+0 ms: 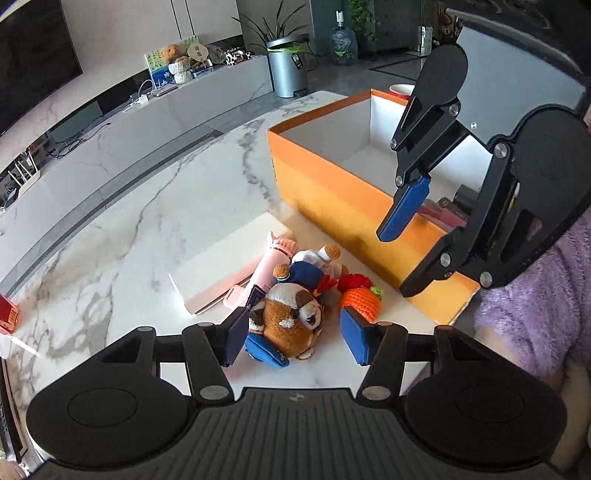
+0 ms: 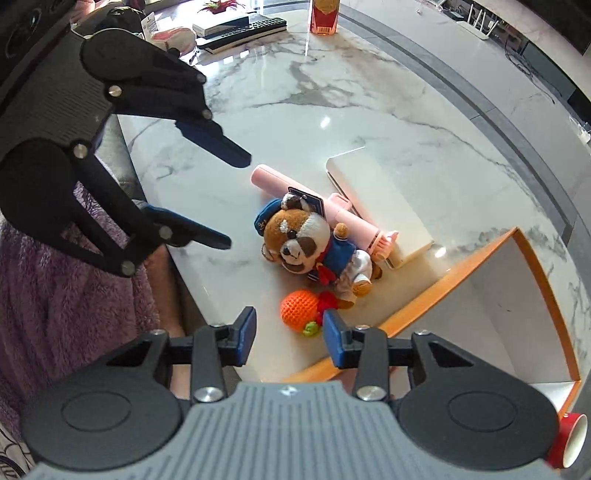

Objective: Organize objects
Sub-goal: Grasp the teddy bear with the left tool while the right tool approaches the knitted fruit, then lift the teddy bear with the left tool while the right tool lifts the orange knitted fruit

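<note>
White marble worktop (image 1: 155,206) carrying a cluster of small objects beside an open orange cardboard box with a white interior (image 1: 332,192). The brown-and-white plush animal in a blue sailor suit (image 1: 291,314) lies on its back at the centre of the cluster, its body resting across a pink cylindrical handheld device (image 2: 351,218). A flat white rectangular box (image 2: 380,206) lies just beyond the pink device, touching it. An orange crocheted ball with a red and green trim (image 2: 301,306) sits just beside the plush's feet, near the orange box wall.

Left gripper (image 1: 291,332): jaws spread apart, one blue pad on either side of the plush's head, hovering above it; whether either pad touches the plush cannot be told. Right gripper (image 2: 290,332): jaws likewise spread and holding nothing, poised above the crocheted ball, close to the near rim of the orange box.

A red cup with a white interior (image 2: 570,439) stands beyond the far end of the orange box. A red carton (image 2: 325,14) stands at the opposite part of the worktop, well apart from the cluster.
</note>
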Demonstrator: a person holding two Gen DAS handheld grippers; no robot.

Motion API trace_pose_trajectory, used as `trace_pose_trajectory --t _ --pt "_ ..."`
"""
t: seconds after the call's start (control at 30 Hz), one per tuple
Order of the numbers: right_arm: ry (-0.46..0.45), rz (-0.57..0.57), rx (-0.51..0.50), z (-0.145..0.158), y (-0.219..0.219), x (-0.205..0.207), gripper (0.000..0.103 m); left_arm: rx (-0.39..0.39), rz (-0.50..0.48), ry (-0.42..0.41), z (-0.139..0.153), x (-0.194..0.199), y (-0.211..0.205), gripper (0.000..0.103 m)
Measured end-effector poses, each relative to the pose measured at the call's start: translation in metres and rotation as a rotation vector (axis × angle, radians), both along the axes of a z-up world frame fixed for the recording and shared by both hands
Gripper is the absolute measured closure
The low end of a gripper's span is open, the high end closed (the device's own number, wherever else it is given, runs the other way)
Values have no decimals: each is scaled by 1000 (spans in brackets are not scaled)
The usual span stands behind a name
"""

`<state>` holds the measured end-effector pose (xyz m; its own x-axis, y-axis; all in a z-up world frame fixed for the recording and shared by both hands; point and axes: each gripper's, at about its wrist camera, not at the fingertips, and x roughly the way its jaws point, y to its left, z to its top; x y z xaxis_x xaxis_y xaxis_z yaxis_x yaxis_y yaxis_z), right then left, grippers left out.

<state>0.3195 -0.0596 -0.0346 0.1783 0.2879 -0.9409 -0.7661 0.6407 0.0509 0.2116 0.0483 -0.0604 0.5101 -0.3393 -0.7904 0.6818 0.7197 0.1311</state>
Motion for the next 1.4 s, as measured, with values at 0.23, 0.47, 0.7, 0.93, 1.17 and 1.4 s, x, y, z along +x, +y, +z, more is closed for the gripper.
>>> trace_pose_trajectory --t 0.23,0.47,0.7,0.93,1.17,1.4 --pt "72 5 -84 -31 25 21 61 39 -57 45 -27 32 -6 33" --pt "116 13 -140 -59 37 26 56 80 -122 97 -43 44 -11 30" --pt "135 -10 -169 -77 39 31 56 65 -119 152 -54 48 -7 31" --pt "151 -45 -160 -83 39 34 53 15 -77 198 -58 52 0 35" --pt "150 -60 -178 -92 37 27 49 13 -33 208 -59 49 -5 36" --pt "126 -54 -171 -80 32 12 56 4 29 219 -59 45 -7 44"
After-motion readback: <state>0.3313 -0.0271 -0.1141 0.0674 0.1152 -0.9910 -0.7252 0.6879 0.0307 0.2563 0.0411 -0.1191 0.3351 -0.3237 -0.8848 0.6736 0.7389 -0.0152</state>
